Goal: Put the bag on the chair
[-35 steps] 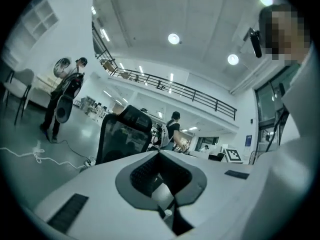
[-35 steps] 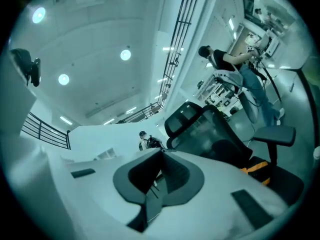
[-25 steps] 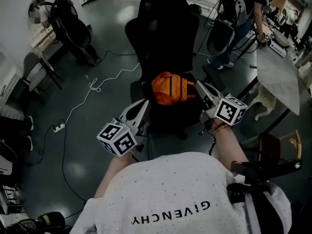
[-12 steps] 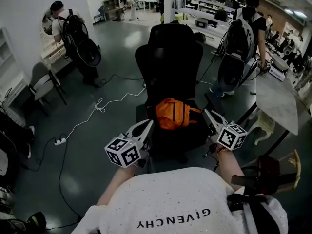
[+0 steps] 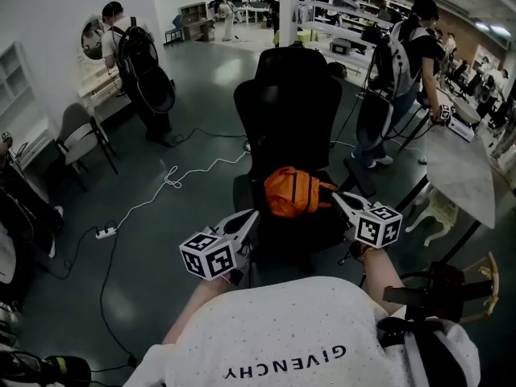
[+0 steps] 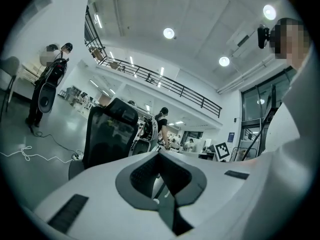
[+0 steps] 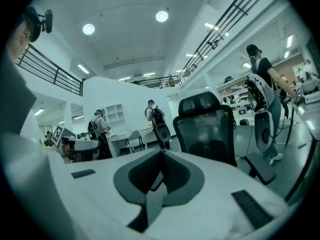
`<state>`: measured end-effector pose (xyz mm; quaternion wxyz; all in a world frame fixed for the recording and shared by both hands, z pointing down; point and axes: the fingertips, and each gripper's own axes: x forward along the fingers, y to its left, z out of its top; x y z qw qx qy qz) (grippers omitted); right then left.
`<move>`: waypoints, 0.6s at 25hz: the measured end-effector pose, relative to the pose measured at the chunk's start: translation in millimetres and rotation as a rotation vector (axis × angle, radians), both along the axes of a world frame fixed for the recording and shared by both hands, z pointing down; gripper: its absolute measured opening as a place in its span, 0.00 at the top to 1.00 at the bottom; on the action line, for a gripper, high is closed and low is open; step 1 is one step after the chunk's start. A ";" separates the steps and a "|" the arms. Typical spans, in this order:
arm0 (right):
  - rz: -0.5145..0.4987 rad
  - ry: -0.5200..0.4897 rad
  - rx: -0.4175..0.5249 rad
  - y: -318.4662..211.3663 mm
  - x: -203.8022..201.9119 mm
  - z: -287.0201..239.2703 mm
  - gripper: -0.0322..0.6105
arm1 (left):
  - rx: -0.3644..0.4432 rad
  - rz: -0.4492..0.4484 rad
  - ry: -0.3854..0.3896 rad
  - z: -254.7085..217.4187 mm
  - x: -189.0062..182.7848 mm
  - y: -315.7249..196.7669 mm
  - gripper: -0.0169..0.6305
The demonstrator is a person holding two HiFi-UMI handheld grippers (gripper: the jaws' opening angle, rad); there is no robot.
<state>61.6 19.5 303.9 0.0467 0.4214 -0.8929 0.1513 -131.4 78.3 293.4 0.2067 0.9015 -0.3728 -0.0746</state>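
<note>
An orange bag [image 5: 293,192] lies on the seat of a black office chair [image 5: 288,107], in front of its tall backrest. My left gripper [image 5: 252,214] hangs just left of the seat's front, shut and empty, apart from the bag. The right gripper [image 5: 335,196] is at the bag's right edge, also shut with nothing in it; whether it touches the bag I cannot tell. In the left gripper view the closed gripper [image 6: 159,153] points up past the chair back [image 6: 107,134]. The right gripper [image 7: 161,152] shows the same against the chair back [image 7: 207,129].
A white cable [image 5: 173,177] and a power strip [image 5: 104,233] lie on the grey floor to the left. A small chair [image 5: 79,139] stands at the left wall. A grey table [image 5: 461,168] is at the right. People with backpacks [image 5: 149,75] stand behind.
The head view has tilted up, showing more of the room, so chair, bag and grippers sit lower in frame. The bag stays on the seat and both grippers stay shut beside it.
</note>
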 end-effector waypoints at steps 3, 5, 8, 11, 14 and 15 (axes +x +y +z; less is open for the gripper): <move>0.009 -0.012 -0.006 8.4 1.4 -2.5 0.95 | -0.010 0.005 -0.041 5.6 -1.2 7.7 0.97; 0.008 -0.016 -0.017 14.1 5.1 -1.9 0.95 | -0.014 0.004 -0.051 6.8 1.5 9.7 0.97; 0.000 -0.001 -0.040 21.9 9.6 3.3 0.95 | -0.020 0.001 -0.042 8.3 5.4 10.5 0.97; -0.009 -0.004 -0.053 32.6 9.1 4.8 0.95 | -0.021 0.002 -0.038 10.4 7.3 18.1 0.97; -0.043 -0.033 -0.057 53.9 2.7 0.7 0.95 | -0.024 -0.010 -0.079 19.1 10.6 37.4 0.97; -0.057 -0.037 -0.055 62.2 0.2 -1.0 0.95 | -0.026 -0.021 -0.096 22.1 11.1 44.1 0.97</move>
